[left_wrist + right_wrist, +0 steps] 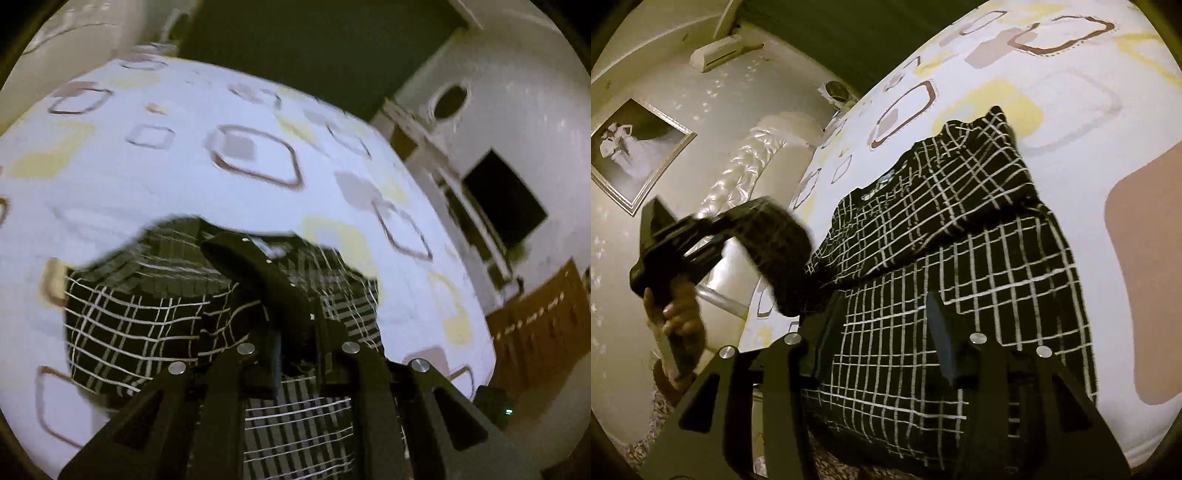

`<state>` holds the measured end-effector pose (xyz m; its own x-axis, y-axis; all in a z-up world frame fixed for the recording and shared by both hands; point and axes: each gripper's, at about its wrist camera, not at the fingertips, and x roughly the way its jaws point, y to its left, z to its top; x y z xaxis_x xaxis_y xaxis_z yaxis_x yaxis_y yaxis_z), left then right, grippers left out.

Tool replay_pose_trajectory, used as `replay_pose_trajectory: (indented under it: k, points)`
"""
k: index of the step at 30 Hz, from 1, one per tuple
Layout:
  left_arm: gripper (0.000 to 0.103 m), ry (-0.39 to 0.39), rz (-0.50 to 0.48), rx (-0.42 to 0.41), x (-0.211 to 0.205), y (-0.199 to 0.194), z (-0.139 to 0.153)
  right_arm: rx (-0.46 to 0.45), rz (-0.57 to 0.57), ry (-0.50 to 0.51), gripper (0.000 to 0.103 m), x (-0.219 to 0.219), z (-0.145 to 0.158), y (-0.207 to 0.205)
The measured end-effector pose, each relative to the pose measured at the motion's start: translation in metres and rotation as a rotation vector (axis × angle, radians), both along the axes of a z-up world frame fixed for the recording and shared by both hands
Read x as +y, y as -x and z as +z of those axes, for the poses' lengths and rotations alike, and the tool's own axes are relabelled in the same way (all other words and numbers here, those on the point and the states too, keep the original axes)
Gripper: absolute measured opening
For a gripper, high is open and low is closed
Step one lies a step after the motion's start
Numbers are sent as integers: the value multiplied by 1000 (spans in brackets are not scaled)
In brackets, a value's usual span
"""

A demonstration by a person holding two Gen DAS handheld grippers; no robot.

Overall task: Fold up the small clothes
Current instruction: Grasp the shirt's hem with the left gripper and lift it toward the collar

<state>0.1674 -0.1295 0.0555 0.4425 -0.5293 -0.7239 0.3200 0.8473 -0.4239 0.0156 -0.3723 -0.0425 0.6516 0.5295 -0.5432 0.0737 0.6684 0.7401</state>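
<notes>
Patterned bedsheet [1071, 122] bears one checked shirt [960, 258]; left gripper [291, 325] pinches it, right gripper [882, 332] spread.

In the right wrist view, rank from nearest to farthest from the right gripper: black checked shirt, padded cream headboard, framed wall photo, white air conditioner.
1. Black checked shirt, directly beneath the right gripper.
2. Padded cream headboard, left, beyond the bed.
3. Framed wall photo, far left wall.
4. White air conditioner, high on the wall, upper left.
</notes>
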Motion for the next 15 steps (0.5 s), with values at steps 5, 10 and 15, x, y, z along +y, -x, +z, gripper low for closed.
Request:
replay_pose_trajectory:
  k: [5, 10, 15]
  points:
    - [14, -117, -60, 38, -69, 2, -56, 14, -15, -20, 45, -17, -12, 6]
    - [14, -204, -83, 77, -102, 8, -105, 38, -43, -41, 45, -32, -27, 13]
    - [16, -234, -88, 84, -113, 5, -135, 69, -65, -56, 45, -43, -39, 18]
